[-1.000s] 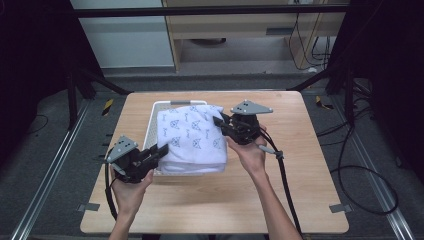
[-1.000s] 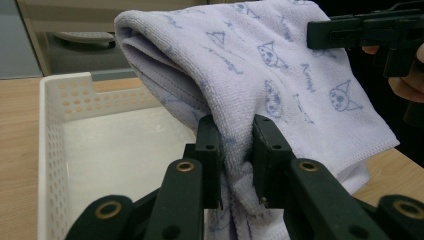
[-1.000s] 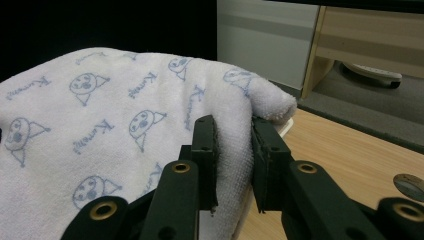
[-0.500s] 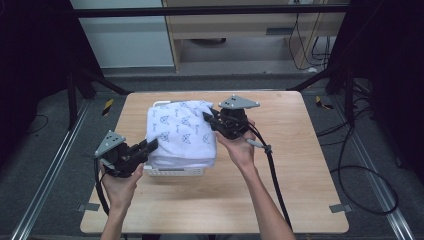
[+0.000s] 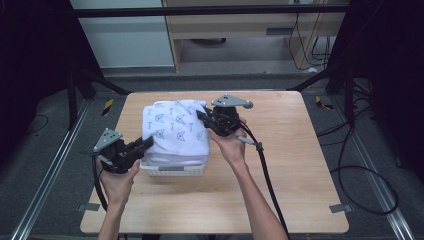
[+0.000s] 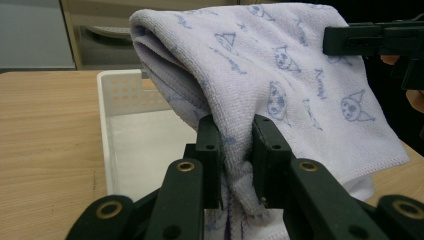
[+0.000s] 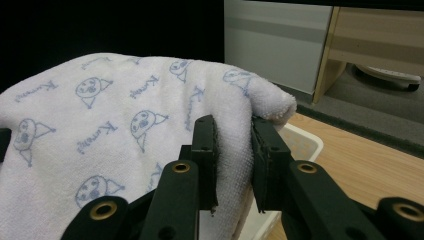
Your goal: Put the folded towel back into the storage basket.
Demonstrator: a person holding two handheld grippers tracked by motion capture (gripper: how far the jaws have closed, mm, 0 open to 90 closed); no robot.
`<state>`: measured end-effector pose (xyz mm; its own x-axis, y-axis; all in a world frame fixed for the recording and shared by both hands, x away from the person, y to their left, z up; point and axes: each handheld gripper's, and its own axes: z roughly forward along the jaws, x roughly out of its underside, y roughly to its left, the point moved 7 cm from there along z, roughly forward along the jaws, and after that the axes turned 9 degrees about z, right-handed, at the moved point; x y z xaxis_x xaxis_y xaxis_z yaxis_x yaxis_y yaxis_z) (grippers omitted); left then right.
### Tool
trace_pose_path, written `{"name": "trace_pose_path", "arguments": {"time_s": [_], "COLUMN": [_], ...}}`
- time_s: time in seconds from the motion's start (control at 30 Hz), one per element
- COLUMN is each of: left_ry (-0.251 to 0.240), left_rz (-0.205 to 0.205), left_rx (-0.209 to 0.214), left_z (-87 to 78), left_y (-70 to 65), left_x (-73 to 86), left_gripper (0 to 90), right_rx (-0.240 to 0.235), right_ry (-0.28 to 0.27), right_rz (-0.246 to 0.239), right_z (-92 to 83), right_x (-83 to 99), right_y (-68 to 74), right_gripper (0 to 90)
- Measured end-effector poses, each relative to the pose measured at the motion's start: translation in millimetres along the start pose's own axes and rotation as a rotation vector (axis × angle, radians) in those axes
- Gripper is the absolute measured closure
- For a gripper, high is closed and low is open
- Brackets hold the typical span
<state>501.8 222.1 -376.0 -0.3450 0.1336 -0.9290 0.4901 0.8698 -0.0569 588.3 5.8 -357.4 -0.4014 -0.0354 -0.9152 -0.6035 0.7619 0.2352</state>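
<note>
Over the white basket (image 5: pixel 172 169) near the middle of the wooden table (image 5: pixel 300 190), you hold a pale towel (image 5: pixel 175 131) printed with small blue cat faces, lifted and stretched between both tools. Your left gripper (image 5: pixel 145 144) sits at the towel's near left corner, by the basket's front left end, and its jaws are clamped on a bunched fold of the cloth; in the left gripper view (image 6: pixel 235 150) the towel (image 6: pixel 280 75) is squeezed tight between the two black pads and hangs down below them. Your right gripper (image 5: pixel 202 116) is at the towel's far right corner, above the basket's back right end, and it too is closed on the cloth; in the right gripper view (image 7: pixel 234 145) a thick edge of the towel (image 7: pixel 115 135) is pinched between the pads, with the rolled corner poking out just past them. Most of the towel drapes over the basket, covering nearly all of it in the high view, so only the front wall shows there. From the left gripper view you can see the basket (image 6: pixel 112 100) open beneath the raised cloth, its perforated wall and pale floor visible. The basket's rim (image 7: pixel 305 142) also shows just behind the right jaws. Each cable trails back along your forearms towards the table's near edge.
</note>
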Motion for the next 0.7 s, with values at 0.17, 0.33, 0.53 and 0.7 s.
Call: {"name": "trace_pose_path", "arguments": {"time_s": [0.17, 0.33, 0.53, 0.7], "left_ry": [-0.001, 0.007, 0.011, 0.011], "left_rz": [-0.004, 0.000, -0.011, -0.023], "left_rx": [-0.006, -0.019, -0.030, -0.037], "left_z": [1.9, 5.2, 9.8, 12.2], "left_y": [4.7, 8.8, 16.4, 23.5], "left_x": [0.0, 0.8, 3.0, 4.3], "left_gripper": [75.4, 75.4, 75.4, 75.5], "right_rx": [0.005, 0.009, 0.014, 0.020], "right_ry": [-0.001, 0.001, 0.006, 0.010], "right_rz": [-0.003, 0.002, 0.001, -0.012], "right_z": [5.4, 11.5, 20.6, 29.3], "right_x": [-0.9, -0.3, -0.7, -4.7], "right_y": [0.9, 0.0, 0.2, 3.2], "right_gripper": [75.1, 75.1, 75.1, 75.1]}}
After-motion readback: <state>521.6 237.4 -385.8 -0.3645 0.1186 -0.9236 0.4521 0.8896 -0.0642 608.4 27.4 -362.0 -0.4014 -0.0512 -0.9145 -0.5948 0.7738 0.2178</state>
